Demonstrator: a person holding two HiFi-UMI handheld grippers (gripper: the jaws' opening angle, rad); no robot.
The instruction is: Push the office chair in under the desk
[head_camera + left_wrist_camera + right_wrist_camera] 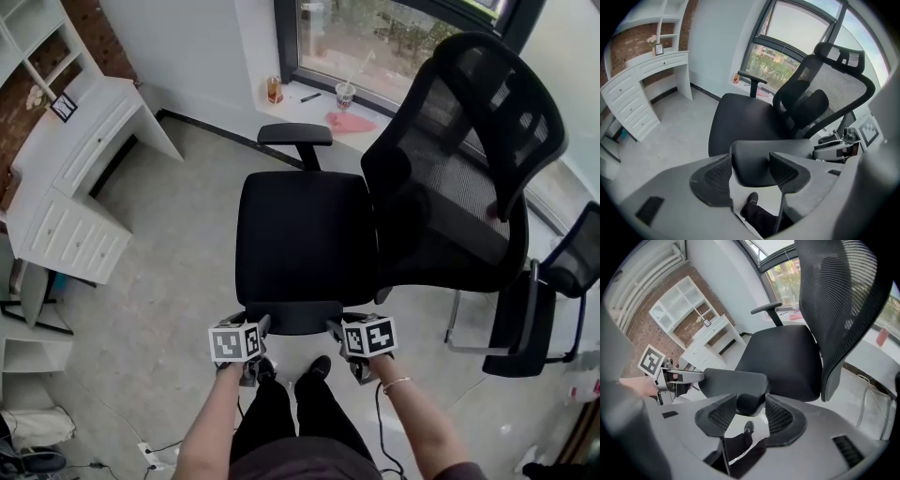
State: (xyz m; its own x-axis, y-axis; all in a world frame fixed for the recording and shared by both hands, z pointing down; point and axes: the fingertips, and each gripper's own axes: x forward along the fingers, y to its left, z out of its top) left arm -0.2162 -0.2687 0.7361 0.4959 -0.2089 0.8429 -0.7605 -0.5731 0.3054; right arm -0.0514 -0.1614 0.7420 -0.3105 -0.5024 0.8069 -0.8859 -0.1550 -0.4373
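Observation:
The black office chair (302, 234) stands in the middle of the floor, its seat towards me and its mesh backrest (459, 159) to the right. My left gripper (253, 328) and right gripper (339, 330) both clamp the near armrest (293, 316), one at each end. In the left gripper view the armrest pad (750, 154) fills the gap of the left gripper (752, 164). In the right gripper view the right gripper (751, 404) holds the armrest's rounded end (736, 380). The white desk (66, 178) stands at the far left.
A windowsill at the back holds cups (345, 94) and a pink cloth (349, 122). A second dark chair (553, 300) stands at the right. White shelves (28, 28) rise above the desk. My legs and shoes (319, 367) are just behind the chair.

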